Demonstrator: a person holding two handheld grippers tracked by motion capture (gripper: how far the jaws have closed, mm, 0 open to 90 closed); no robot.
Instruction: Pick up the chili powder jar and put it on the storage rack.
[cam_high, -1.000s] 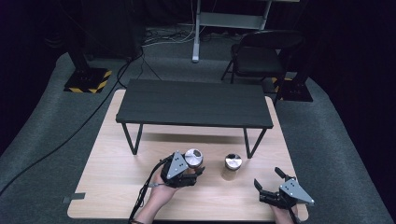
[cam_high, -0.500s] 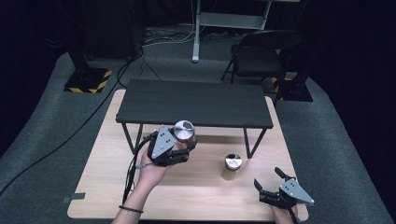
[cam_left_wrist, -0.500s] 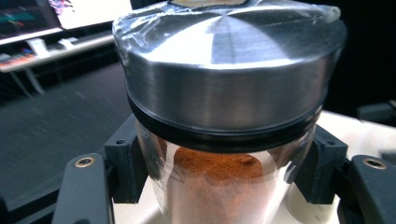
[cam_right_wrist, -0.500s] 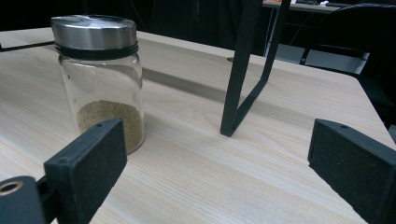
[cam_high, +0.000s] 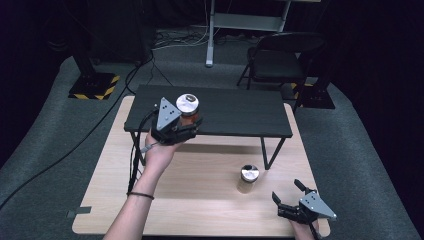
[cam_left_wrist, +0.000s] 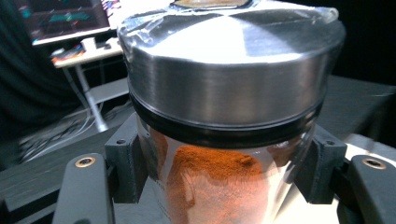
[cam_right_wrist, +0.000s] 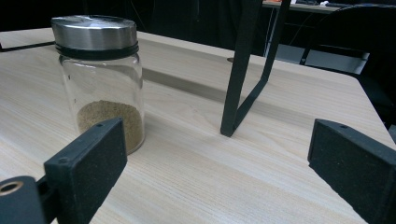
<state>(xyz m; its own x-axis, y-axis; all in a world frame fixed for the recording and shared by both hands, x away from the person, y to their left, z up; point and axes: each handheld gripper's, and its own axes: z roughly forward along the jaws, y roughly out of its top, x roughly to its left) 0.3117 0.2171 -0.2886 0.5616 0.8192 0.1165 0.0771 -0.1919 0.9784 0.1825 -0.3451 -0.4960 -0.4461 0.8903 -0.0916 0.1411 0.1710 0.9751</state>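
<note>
High view: left gripper (cam_high: 186, 131) pinches glass jar (cam_high: 188, 111), steel lid, orange powder inside, held in the air at front-left edge of black shelf (cam_high: 235, 112); shelf top bare to the right. Right gripper (cam_high: 291, 197) spread, low at table (cam_high: 200, 200) front-right corner, w/ second jar (cam_high: 248, 179) near.

Left gripper view: jar upright, glass wall clamped btwn both pads (cam_left_wrist: 125, 163).

Right gripper view: jaws wide apart, nothing btwn; second jar w/ tan powder stands ahead-left, shelf leg (cam_right_wrist: 240, 70) beside.
</note>
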